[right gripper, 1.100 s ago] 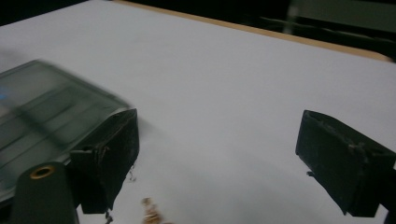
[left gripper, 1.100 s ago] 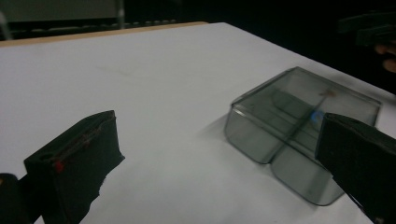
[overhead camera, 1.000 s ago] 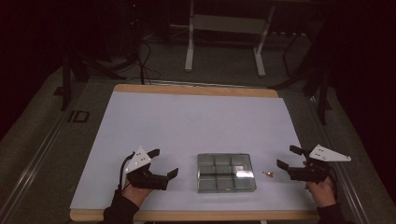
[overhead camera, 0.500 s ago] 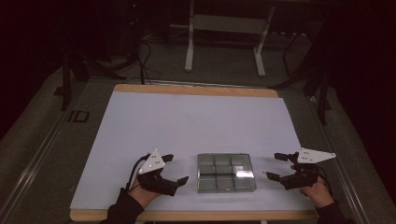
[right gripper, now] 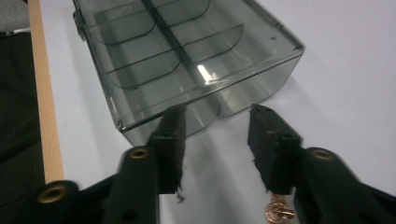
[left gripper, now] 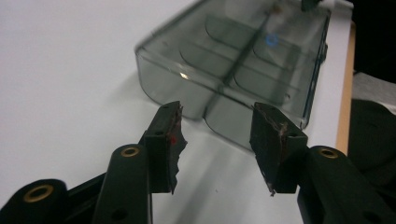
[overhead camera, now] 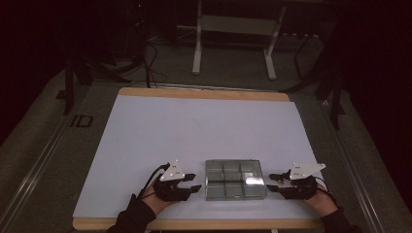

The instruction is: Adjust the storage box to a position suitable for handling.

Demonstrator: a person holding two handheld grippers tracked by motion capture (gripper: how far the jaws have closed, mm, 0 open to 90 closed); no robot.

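Observation:
A smoky clear plastic box (overhead camera: 235, 179) with several compartments lies shut near the front of the white mat (overhead camera: 204, 131). My left gripper (overhead camera: 193, 182) lies low just left of it, with the box's end (left gripper: 243, 60) right ahead of its tips. Its jaws have just been closing and now stand half apart (left gripper: 217, 140), pressing on nothing. My right gripper (overhead camera: 273, 182) mirrors it at the box's right end (right gripper: 187, 51). Its jaws have also just been closing (right gripper: 219, 142) and grip nothing. A small copper-coloured piece (right gripper: 279, 211) lies on the mat under the right jaw.
The table's wooden front edge (overhead camera: 194, 224) runs just behind both hands, and dark sleeves (overhead camera: 131, 218) come in over it. A white metal stand (overhead camera: 233, 43) is on the floor beyond the table's far edge.
Both hands have moved inward and down toward the box's two ends. Both pairs of jaws have narrowed from wide open to about half.

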